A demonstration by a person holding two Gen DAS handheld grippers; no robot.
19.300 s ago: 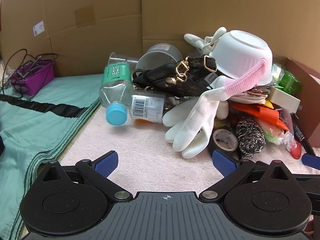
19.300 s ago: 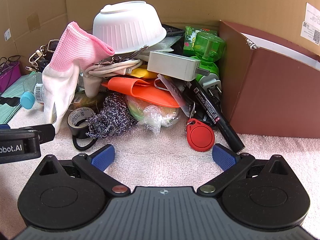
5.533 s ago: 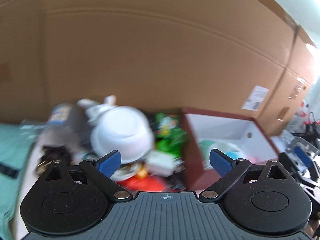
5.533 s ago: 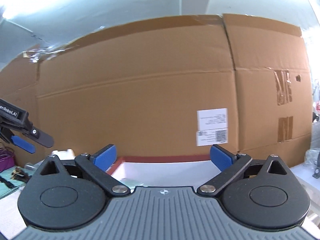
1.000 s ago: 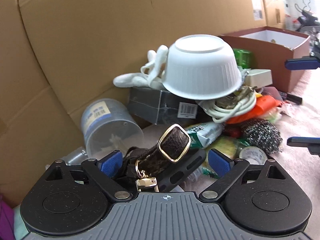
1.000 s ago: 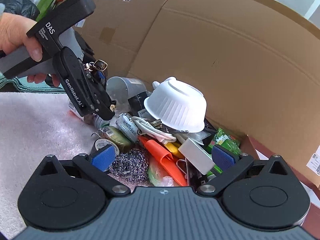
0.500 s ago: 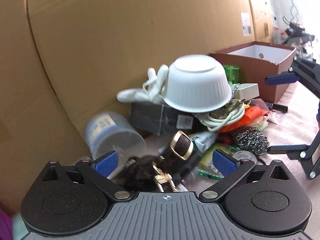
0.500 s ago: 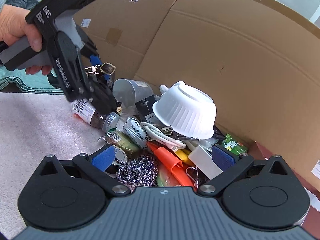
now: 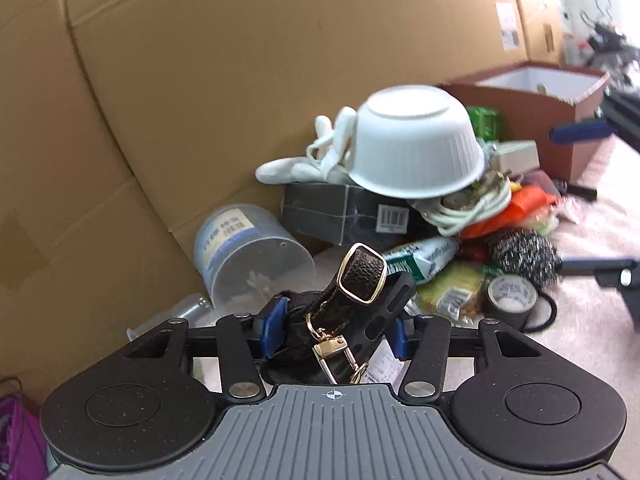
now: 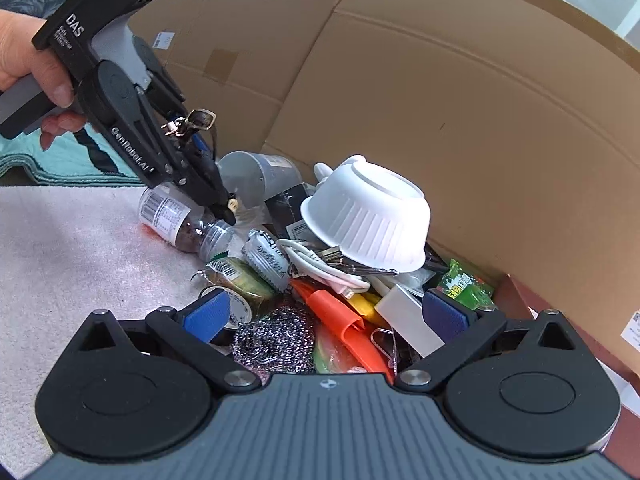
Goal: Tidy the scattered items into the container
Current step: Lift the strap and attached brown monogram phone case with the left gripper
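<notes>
My left gripper (image 9: pixel 334 330) is shut on a dark brown strap (image 9: pixel 360 270) with gold clasps, held above the left end of the pile; the strap (image 10: pixel 200 120) also shows in the right wrist view. A pile of items lies against the cardboard wall: an upturned white bowl (image 9: pixel 416 144), white cable (image 9: pixel 468 208), steel scourer (image 10: pixel 272 344), tape roll (image 9: pixel 510 294), orange piece (image 10: pixel 340 320), plastic bottle (image 10: pixel 176 220). The brown box (image 9: pixel 560 96) stands at the far right. My right gripper (image 10: pixel 324 316) is open and empty above the pile.
A clear plastic tub (image 9: pixel 248 256) and a black box (image 9: pixel 340 212) lie against the cardboard wall (image 9: pixel 200 80). A pink towel (image 10: pixel 60 260) covers the table. A teal cloth (image 10: pixel 80 160) lies at the left. A purple basket (image 9: pixel 16 436) shows at the lower left.
My left gripper has closed on the strap and lifted it from the pile. My right gripper has drifted a little and stays open.
</notes>
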